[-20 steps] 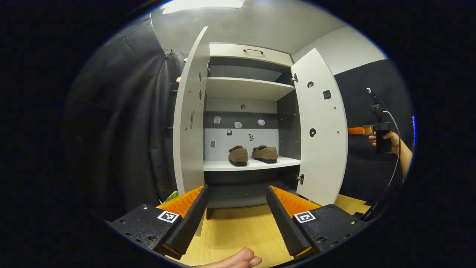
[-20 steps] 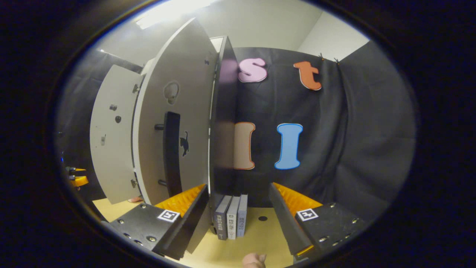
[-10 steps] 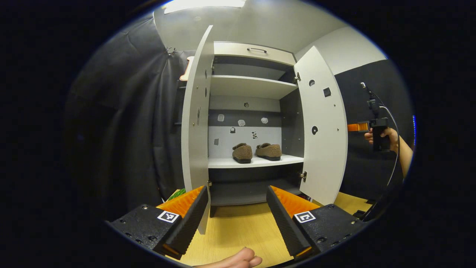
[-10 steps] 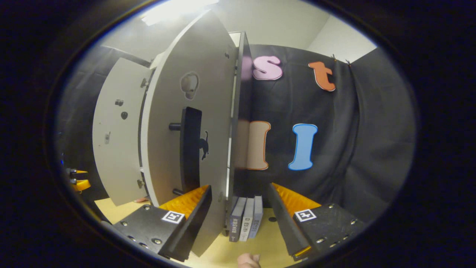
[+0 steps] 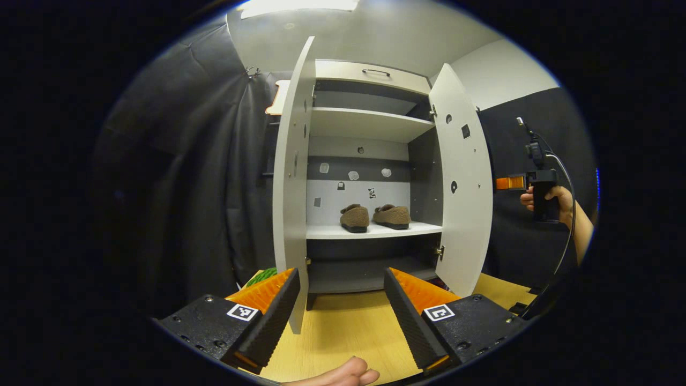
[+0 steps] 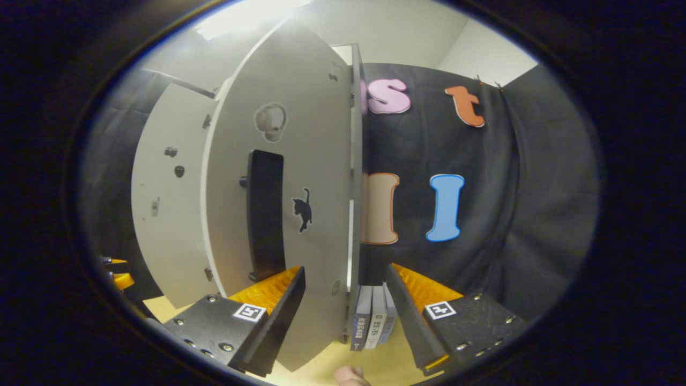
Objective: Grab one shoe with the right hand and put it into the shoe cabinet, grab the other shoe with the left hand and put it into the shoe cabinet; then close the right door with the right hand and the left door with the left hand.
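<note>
Both shoes shelved, both doors open, neither gripper holding anything.

Left gripper: fingers spread apart, empty, low over the floor in front of the shoe cabinet. Left door edge-on just past its left finger. Two shoes side by side on the middle shelf, toward its right end. Right door ajar. Right gripper: fingers apart, empty, straddling that door's bottom edge, handle just beyond; books upright behind. A hand holds it beyond the door.
</note>
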`<state>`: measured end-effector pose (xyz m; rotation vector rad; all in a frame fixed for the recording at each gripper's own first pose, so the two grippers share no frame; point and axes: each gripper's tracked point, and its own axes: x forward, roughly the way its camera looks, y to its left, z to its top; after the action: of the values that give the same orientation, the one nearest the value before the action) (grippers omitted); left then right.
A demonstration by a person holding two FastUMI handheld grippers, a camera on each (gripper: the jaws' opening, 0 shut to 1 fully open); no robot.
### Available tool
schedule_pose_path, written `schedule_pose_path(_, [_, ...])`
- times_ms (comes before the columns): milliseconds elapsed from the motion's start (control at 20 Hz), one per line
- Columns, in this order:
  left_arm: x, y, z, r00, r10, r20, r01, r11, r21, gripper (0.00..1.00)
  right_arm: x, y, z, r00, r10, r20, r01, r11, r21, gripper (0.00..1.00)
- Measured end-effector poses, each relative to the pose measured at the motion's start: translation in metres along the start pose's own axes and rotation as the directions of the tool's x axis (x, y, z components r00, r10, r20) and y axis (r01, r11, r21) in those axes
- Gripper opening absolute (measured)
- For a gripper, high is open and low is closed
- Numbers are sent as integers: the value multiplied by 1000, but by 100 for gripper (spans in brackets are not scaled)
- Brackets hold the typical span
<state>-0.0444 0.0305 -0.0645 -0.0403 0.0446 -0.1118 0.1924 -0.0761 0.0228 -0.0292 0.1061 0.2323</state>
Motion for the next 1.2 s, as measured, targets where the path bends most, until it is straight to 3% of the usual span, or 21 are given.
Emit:
schedule_pose_path(100, [1,3,0,1000,7,-3,-7,1000,5,96,3,2,5,999,-32,14,31,999,6,93])
schedule_pose_path(350, [-3,6,1,1000,11,-2,-11,1000,-1,96,10,29,2,1000,11,14,-11,1000,10,93])
schedule_pose_path(650, [-6,14,4,1000,11,10,-11,1000,-3,94,12,71,7,999,3,49,-1,999,-47,93])
schedule_pose_path(850, [-8,34,4,999,33,1,-33,999,-19,96,7,92,7,998,44,50,-42,998,-43,95])
schedule_pose_path(1200, [-15,80,6,996,92,0,-92,996,-9,96,-3,104,-11,999,46,18,-46,999,-15,97])
